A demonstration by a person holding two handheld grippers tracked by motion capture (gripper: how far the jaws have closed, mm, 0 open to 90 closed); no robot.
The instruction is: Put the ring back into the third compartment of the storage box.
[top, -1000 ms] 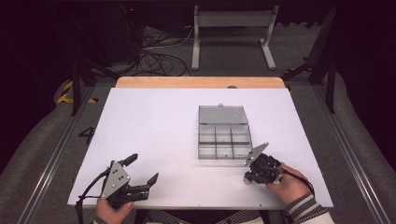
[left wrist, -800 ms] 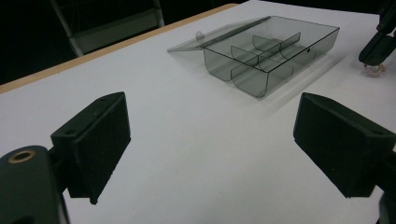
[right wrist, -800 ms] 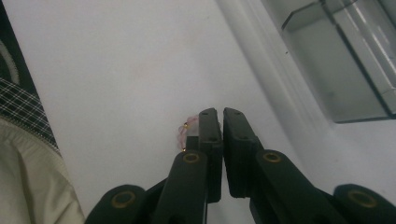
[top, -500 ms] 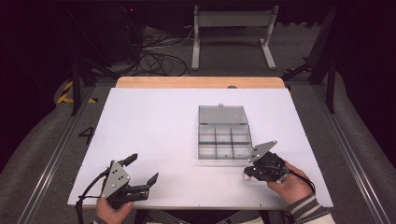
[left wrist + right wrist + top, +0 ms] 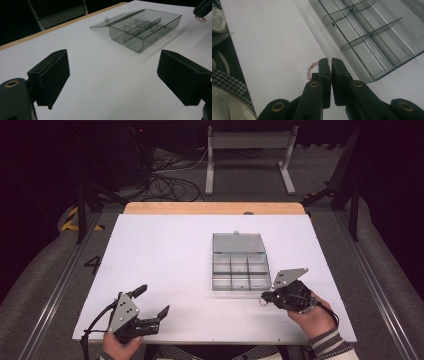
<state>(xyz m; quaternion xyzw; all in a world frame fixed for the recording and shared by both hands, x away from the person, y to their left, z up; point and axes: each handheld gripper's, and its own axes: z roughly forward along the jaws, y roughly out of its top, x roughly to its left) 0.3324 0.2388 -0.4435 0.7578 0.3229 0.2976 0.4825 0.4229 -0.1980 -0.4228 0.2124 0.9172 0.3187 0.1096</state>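
This looks like a lab or recording studio, not a home. A white table (image 5: 165,265) with a wooden far edge stands on grey carpet in a dark room. Behind the table lie loose black cables (image 5: 170,182) and a grey metal stand (image 5: 248,150). Left of the table, yellow-black hazard tape (image 5: 75,220) and a floor marking "4" (image 5: 93,265) show beside a metal rail (image 5: 50,300).
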